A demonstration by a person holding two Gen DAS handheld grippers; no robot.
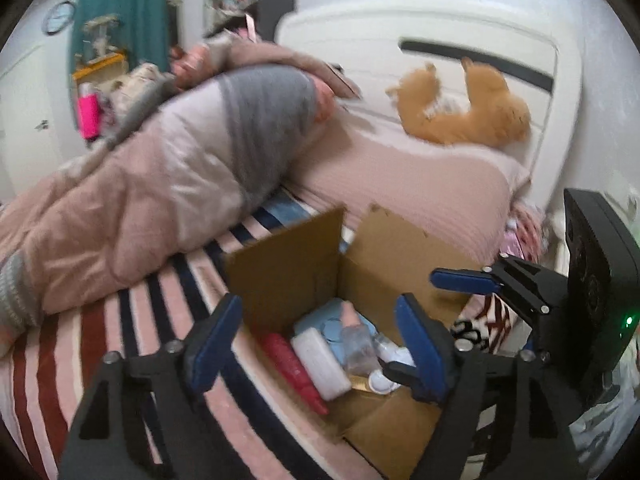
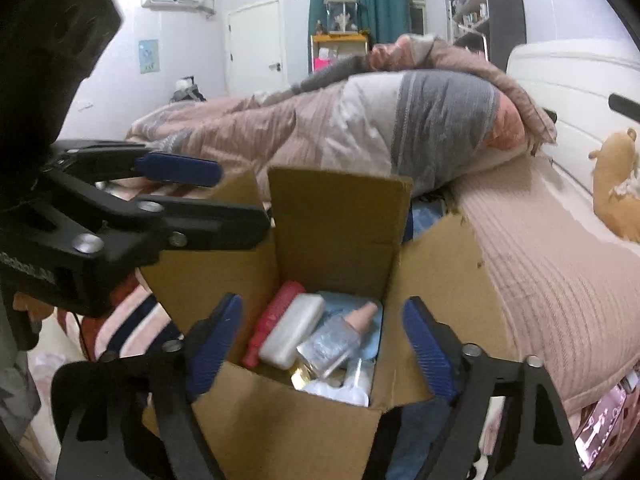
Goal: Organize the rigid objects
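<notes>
An open cardboard box (image 1: 288,264) (image 2: 336,216) stands on the bed with its flaps up. Inside lie a red bottle (image 1: 294,372) (image 2: 272,320), a white oblong case (image 1: 320,364) (image 2: 292,334), a clear bottle with a pink cap (image 1: 358,344) (image 2: 336,340) and some pale blue and white items. My left gripper (image 1: 318,300) hovers open over the box's mouth, nothing between its fingers. My right gripper (image 2: 324,302) is open above the box too, and holds nothing. In the right wrist view the left gripper (image 2: 242,198) reaches in from the left, over the box's left flap.
The box sits on a striped sheet (image 1: 120,340). A bunched pink and grey duvet (image 1: 160,184) lies behind it, a pink pillow (image 1: 420,188) to its right. An orange plush toy (image 1: 472,108) leans on the white headboard (image 1: 360,48). The bed's edge is close in front.
</notes>
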